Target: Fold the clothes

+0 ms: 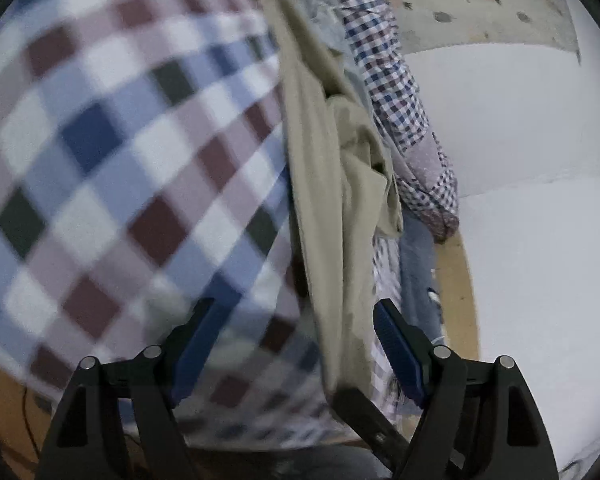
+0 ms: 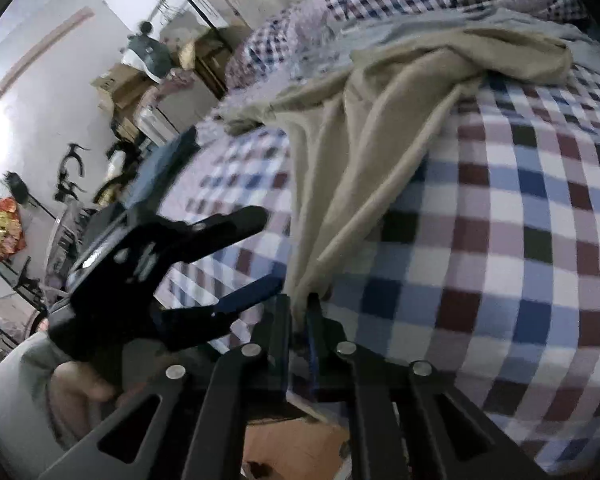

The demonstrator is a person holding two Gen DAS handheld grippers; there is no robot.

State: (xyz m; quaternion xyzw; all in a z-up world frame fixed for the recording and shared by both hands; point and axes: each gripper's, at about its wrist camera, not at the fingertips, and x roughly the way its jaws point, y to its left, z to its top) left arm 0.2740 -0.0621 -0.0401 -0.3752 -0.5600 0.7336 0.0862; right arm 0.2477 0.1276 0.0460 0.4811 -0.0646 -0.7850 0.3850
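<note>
Your right tongs pinch beige garment edge for lifting; left tongs wide, ready for second grip.

The checked cloth is blurred and cut off at the left edge. The beige garment's gripped corner hides between the right gripper's fingers.

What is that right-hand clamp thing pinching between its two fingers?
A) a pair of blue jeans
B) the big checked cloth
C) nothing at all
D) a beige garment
D: in the right wrist view the right gripper is shut on an edge of the beige garment, which trails away from it across the checked cloth.
</note>
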